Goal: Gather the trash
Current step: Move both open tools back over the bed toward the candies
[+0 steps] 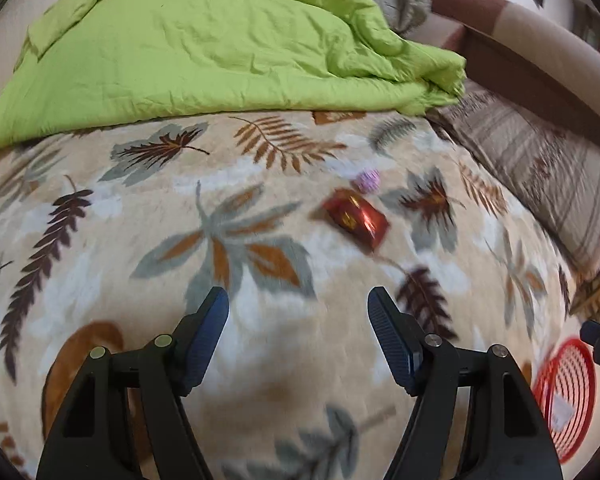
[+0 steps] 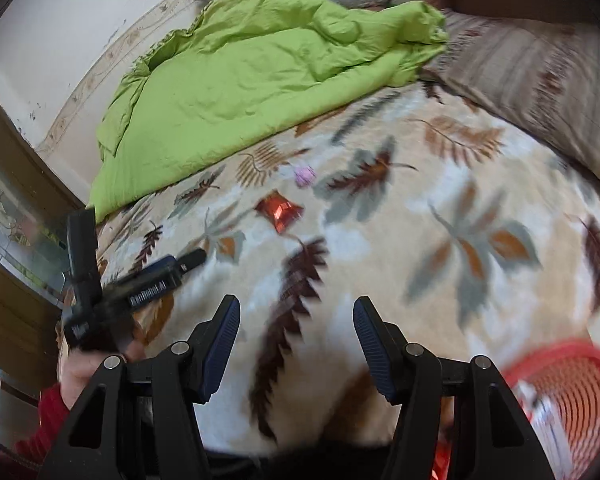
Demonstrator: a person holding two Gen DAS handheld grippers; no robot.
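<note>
A shiny red wrapper (image 1: 357,217) (image 2: 281,211) lies on the leaf-patterned blanket (image 1: 260,360) (image 2: 400,240), with a small crumpled pink-purple scrap (image 1: 367,181) (image 2: 305,175) just beyond it. My left gripper (image 1: 298,305) hovers open above the blanket, short of the wrapper and a little left of it, nothing between its fingers. My right gripper (image 2: 297,314) is open and empty too, nearer the bed's edge. A red mesh basket (image 1: 568,396) (image 2: 572,404) sits low at the right with white paper inside. The left gripper device (image 2: 112,292) shows in the right wrist view, held by a hand.
A rumpled lime-green duvet (image 1: 204,44) (image 2: 240,80) covers the far half of the bed. A brown striped pillow (image 1: 540,176) (image 2: 532,68) and a wooden headboard (image 1: 540,64) bound the right side. A red sleeve (image 2: 48,420) shows at lower left.
</note>
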